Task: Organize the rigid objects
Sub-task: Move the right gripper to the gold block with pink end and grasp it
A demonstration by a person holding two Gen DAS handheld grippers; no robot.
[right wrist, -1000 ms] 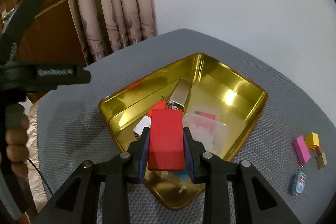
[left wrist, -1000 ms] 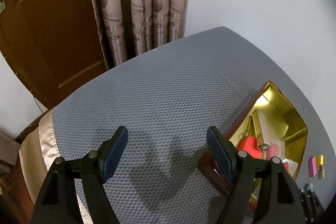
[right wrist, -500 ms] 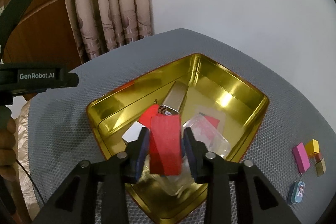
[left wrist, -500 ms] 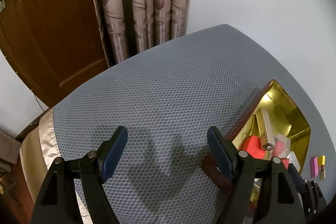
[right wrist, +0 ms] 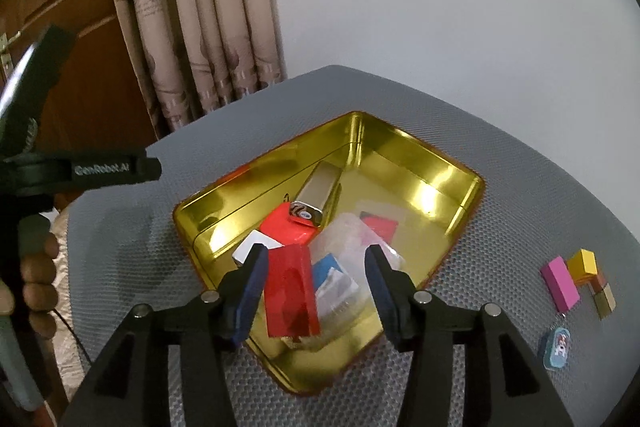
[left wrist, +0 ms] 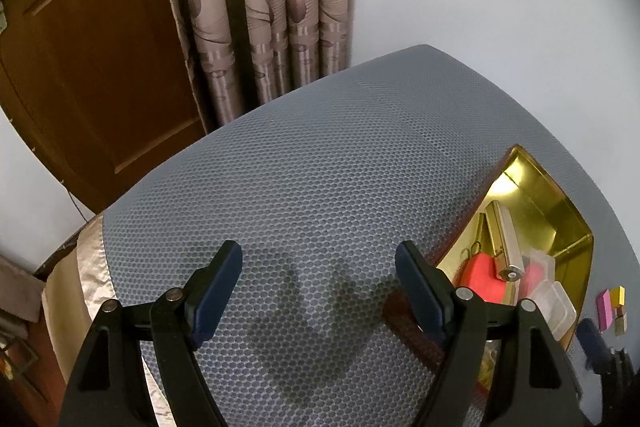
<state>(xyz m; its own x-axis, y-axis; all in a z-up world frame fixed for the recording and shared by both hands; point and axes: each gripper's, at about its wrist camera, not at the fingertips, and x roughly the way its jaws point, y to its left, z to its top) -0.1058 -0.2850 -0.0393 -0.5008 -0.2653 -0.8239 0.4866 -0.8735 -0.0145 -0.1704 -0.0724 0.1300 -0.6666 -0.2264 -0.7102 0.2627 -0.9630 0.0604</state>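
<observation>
A gold tin tray point(right wrist: 452, 239) sits on the grey mesh surface. In it lie a red block point(right wrist: 290, 291), a clear plastic box point(right wrist: 352, 247), a metal bar point(right wrist: 316, 189) and a red heart-shaped piece point(right wrist: 286, 229). My right gripper point(right wrist: 316, 283) is open just above the tray's near side, the red block lying free beside its left finger. My left gripper point(left wrist: 318, 287) is open and empty over bare mesh left of the tray point(left wrist: 560, 203).
On the mesh right of the tray lie a pink block point(right wrist: 560, 283), gold blocks point(right wrist: 586, 263) and a small blue key tag point(right wrist: 556, 345). A curtain point(right wrist: 200, 27) and a wooden door point(left wrist: 92, 67) stand behind the table's far edge.
My right gripper has opened and let go of the red block, which now lies in the tray. The left gripper has stayed open and drifted slightly.
</observation>
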